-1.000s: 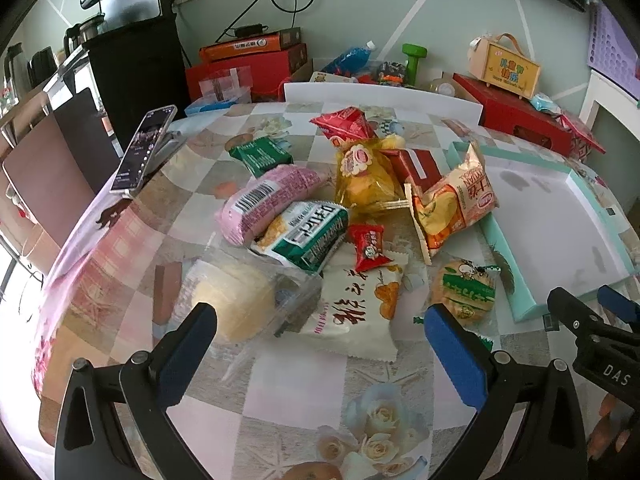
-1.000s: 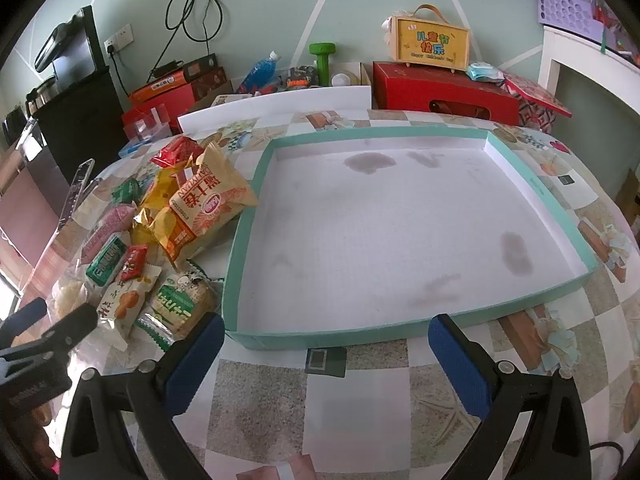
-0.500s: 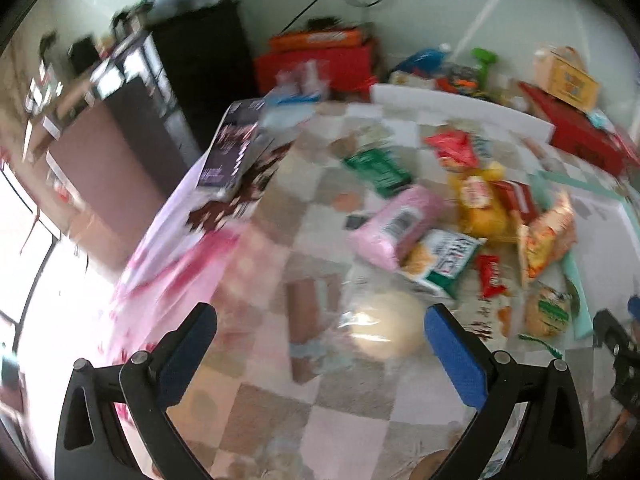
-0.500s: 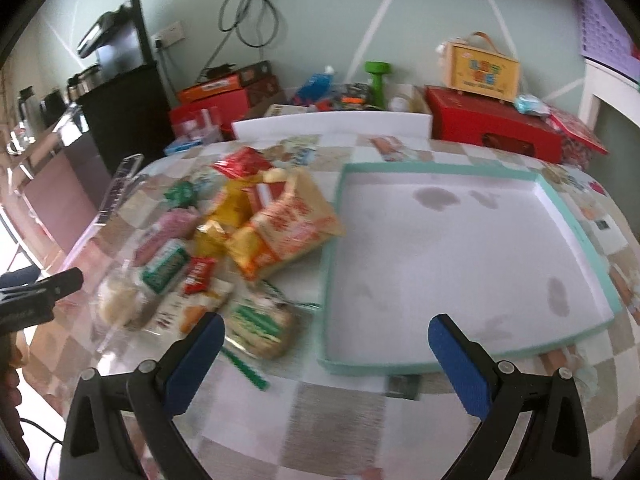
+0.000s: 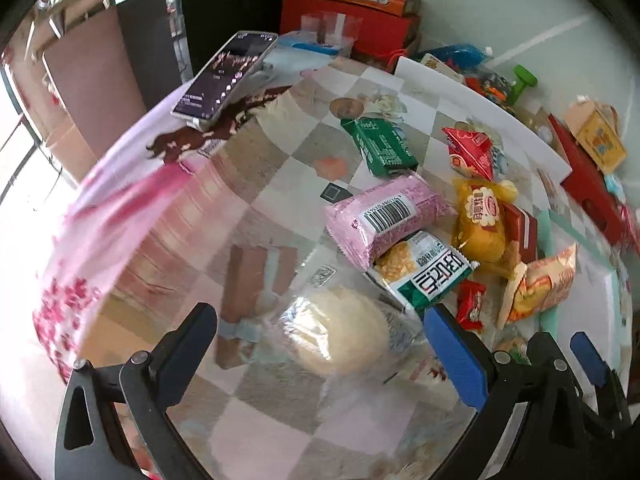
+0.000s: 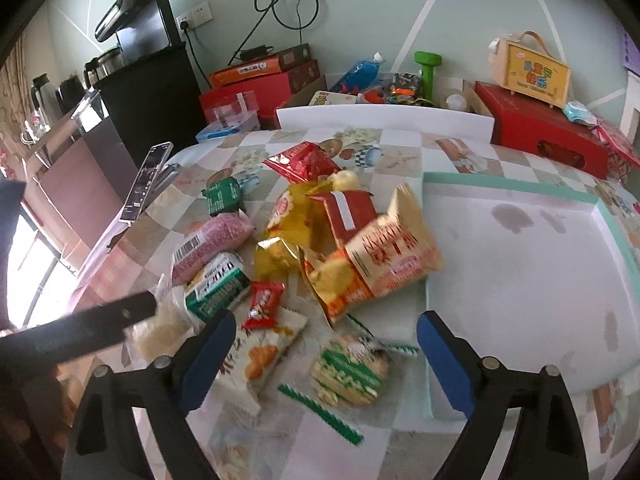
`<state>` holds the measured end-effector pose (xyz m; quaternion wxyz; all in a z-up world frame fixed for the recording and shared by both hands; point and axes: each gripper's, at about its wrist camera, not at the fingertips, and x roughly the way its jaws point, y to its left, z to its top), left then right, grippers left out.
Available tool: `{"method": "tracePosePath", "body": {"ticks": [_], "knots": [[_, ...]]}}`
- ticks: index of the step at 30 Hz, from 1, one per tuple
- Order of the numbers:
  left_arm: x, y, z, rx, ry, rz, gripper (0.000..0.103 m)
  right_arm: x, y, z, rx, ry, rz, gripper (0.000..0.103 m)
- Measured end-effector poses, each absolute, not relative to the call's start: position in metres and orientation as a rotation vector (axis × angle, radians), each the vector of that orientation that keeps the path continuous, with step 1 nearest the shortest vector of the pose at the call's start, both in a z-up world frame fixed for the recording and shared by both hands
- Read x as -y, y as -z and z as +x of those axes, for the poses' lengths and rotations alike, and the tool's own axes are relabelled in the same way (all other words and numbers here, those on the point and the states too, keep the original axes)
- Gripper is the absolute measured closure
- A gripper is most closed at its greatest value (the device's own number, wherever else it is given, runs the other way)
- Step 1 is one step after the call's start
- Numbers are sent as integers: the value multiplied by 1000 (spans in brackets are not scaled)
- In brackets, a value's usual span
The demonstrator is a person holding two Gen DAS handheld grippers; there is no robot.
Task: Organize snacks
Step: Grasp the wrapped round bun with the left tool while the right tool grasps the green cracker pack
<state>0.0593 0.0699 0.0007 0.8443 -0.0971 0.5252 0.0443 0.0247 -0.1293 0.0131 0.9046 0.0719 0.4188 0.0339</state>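
The step in hand looks like the first pick: the snacks (image 6: 320, 240) lie heaped on the worktop (image 5: 280, 420) beside the empty tray (image 6: 520, 280). The left tongs (image 5: 320, 344) stand spread over a clear-wrapped bun (image 5: 340, 332), pinching nothing. The right tongs (image 6: 320, 348) are closing around a green-labelled cake (image 6: 348, 372), not yet pressing it. Next, each must drop, pinch and carry into the tray.
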Motion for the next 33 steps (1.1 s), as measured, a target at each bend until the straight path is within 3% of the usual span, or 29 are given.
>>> {"method": "tracePosePath", "body": {"ticks": [19,33], "knots": [[-80,33,63,-1088,-36,-288,0,141,20,21,-955,-14,129,33],[-106,30,53,-1065,-106,-327,0,123,26,17,-983,-67,97,31]]}}
